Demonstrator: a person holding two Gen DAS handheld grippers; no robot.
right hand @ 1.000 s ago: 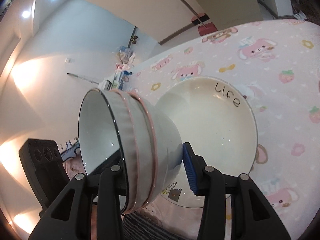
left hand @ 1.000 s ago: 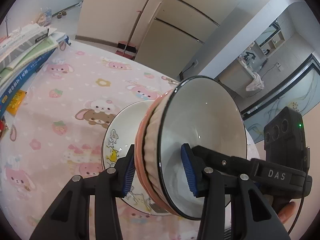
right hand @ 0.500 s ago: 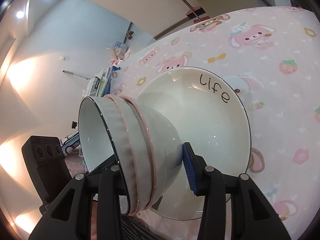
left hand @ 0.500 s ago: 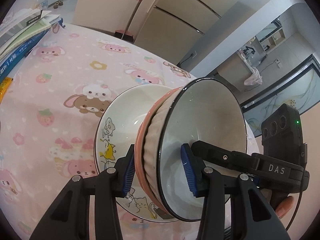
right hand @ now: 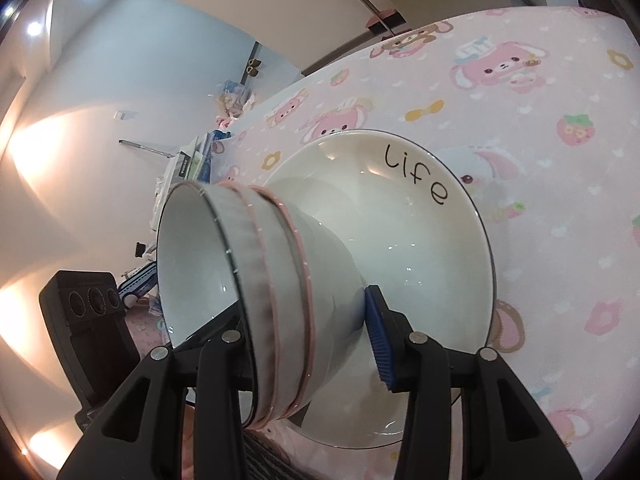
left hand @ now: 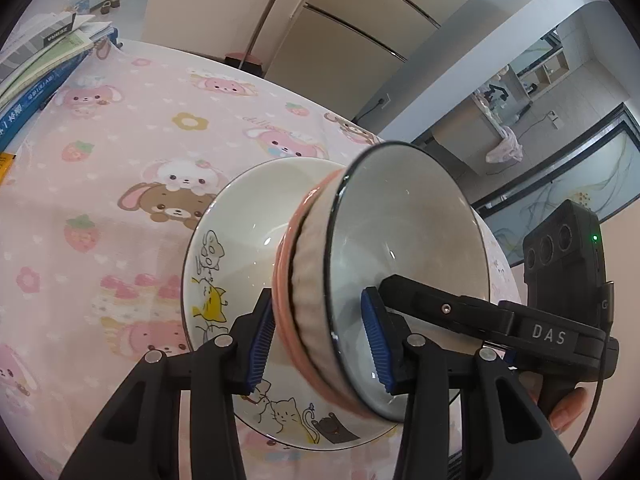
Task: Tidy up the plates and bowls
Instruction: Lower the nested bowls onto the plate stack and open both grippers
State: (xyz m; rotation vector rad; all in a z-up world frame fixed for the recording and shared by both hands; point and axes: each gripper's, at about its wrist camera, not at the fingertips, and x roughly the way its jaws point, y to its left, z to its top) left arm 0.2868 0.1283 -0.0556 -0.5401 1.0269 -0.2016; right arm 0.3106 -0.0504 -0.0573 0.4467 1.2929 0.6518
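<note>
The left gripper point(left hand: 318, 336) is clamping the near side of a stack of nested bowls point(left hand: 360, 300); one blue pad point(left hand: 262, 344) is pressing against the outside of the pink-rimmed bowl, and the other is lying inside the topmost, dark-rimmed bowl. The right gripper point(right hand: 308, 344) is gripping the opposite side of the same stack point(right hand: 276, 280); its visible blue pad point(right hand: 378, 340) is bearing on the underside of the lowest bowl, while its other finger is reaching inside the top bowl and is hidden by the rim. In the left wrist view that finger is showing inside the bowl, with the right gripper's black body, lettered DAS, and a fingertip of the person's hand point(left hand: 568, 406) beyond it.

The stack, three bowls as far as can be counted, is being held between the two grippers, tilted steeply onto its side in both views. It is sitting over a wide, shallow white dish point(right hand: 420, 240) bearing the word "life" on one side and cat drawings point(left hand: 208, 280) on the other. Whether the stack's base is touching the dish cannot be told.

The dish is resting on a pink tablecloth point(left hand: 100, 200) printed with bears, rabbits and strawberries. A pile of books point(left hand: 40, 60) is lying at the far edge of the table. A red-handled broom point(left hand: 256, 40) is leaning against the beige wall beyond.
</note>
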